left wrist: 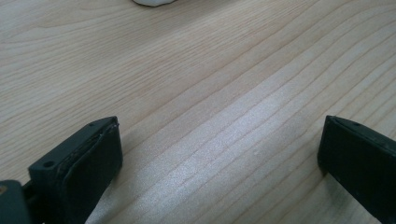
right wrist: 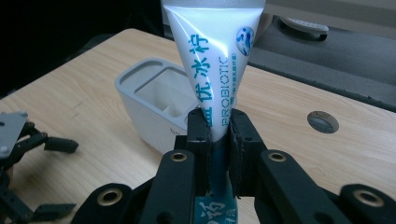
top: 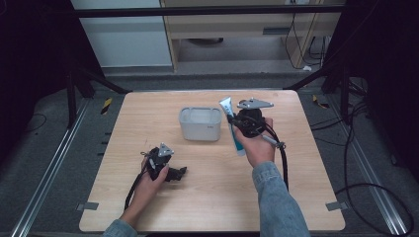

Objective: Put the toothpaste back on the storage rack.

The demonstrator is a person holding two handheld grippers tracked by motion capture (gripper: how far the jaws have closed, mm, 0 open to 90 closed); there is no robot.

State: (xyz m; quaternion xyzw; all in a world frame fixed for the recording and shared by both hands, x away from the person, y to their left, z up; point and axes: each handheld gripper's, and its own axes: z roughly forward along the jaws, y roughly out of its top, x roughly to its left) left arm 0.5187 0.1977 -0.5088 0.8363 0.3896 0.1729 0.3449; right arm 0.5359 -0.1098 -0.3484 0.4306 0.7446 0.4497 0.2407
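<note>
toothpaste tube (right wrist: 212, 60) crimped end cut off

At the frame's centre we see the right tongs (right wrist: 218, 140) clamped on a white toothpaste tube with teal lettering (right wrist: 215, 51). Behind it, left of centre, a grey plastic compartmented holder (right wrist: 154, 105) stands on the light wooden worktop (right wrist: 84, 102).

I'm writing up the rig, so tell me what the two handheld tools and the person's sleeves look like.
Both are black, skeletal two-jaw tools. The right tool has a grey three-cornered plate on top, brass-coloured rivets along its black jaw links, and a thick black cable trailing back. The left tool carries a smaller grey plate, a thin black cable and flat rubbery pads. The sleeves are blue denim.
</note>
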